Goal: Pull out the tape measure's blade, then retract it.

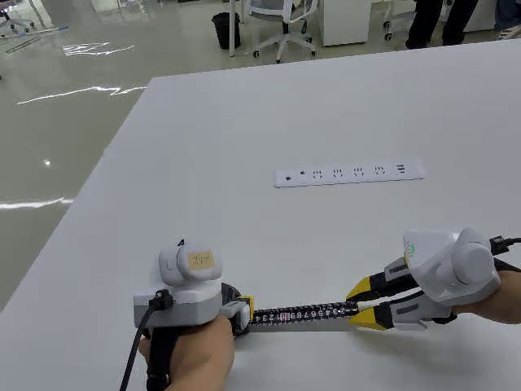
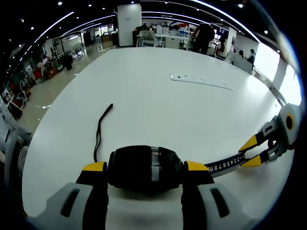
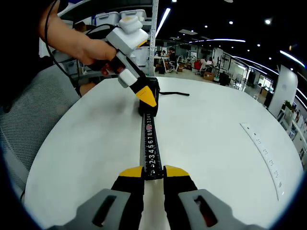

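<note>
A black tape measure case [image 2: 145, 166] lies on the white table, clamped between the yellow-tipped fingers of my left gripper [image 2: 145, 167]. In the head view the case [image 1: 234, 303] sits just right of that gripper [image 1: 238, 312]. Its blade [image 1: 303, 314] runs out flat along the table to my right gripper [image 1: 363, 304], which is shut on the blade's end. In the right gripper view the numbered blade [image 3: 150, 143] stretches from the case [image 3: 149, 94] down into my right gripper [image 3: 153, 172]. The left gripper view shows the blade [image 2: 225, 165] reaching the right gripper [image 2: 251, 152].
A white power strip [image 1: 350, 173] lies flat mid-table, beyond both grippers. The case's black wrist strap [image 2: 100, 129] trails across the table past the case. The table's left edge [image 1: 85, 191] drops to a glossy floor; office chairs and people stand beyond the far edge.
</note>
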{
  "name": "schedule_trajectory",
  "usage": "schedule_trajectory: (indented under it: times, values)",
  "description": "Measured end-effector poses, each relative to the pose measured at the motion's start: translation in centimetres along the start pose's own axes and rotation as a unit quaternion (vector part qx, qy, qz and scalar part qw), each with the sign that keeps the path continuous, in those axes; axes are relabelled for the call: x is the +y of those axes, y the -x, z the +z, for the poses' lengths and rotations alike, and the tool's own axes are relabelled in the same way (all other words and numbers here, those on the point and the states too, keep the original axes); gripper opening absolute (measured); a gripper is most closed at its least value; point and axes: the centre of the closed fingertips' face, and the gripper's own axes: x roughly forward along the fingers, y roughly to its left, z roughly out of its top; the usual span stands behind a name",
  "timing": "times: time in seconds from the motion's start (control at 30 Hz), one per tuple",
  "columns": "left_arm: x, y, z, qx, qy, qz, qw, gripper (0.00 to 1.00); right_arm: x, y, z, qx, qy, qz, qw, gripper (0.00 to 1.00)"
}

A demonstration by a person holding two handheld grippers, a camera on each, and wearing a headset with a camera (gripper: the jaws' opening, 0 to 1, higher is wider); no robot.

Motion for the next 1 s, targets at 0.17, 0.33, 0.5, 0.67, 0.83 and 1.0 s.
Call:
schedule_trajectory:
  times: [0.17, 0.33, 0.5, 0.67, 0.83, 1.0]
  values:
    - [-0.02, 0.0, 0.01, 0.002, -0.004, 0.003, 1.0, 0.57, 0.02, -0.04, 0.1, 0.0, 0.0, 0.0, 1.0, 0.15]
    - [0.01, -0.06, 0.0, 0.008, -0.005, 0.005, 0.9999, 0.57, 0.01, -0.05, 0.21, -0.001, 0.002, 0.0, 1.0, 0.15]
    - [0.03, -0.04, -0.08, 0.013, -0.005, 0.006, 0.9999, 0.57, 0.06, -0.05, 0.26, -0.001, 0.003, 0.0, 1.0, 0.15]
    - [0.02, -0.03, -0.09, 0.013, -0.004, 0.006, 0.9999, 0.57, 0.08, -0.08, 0.31, -0.001, 0.004, 0.0, 1.0, 0.15]
    - [-0.01, -0.03, -0.08, 0.012, -0.004, 0.005, 0.9999, 0.57, 0.1, -0.09, 0.32, -0.001, 0.004, 0.0, 1.0, 0.15]
    - [-0.02, -0.03, -0.05, 0.011, -0.005, 0.005, 0.9999, 0.57, 0.09, -0.14, 0.39, -0.002, 0.005, 0.0, 1.0, 0.15]
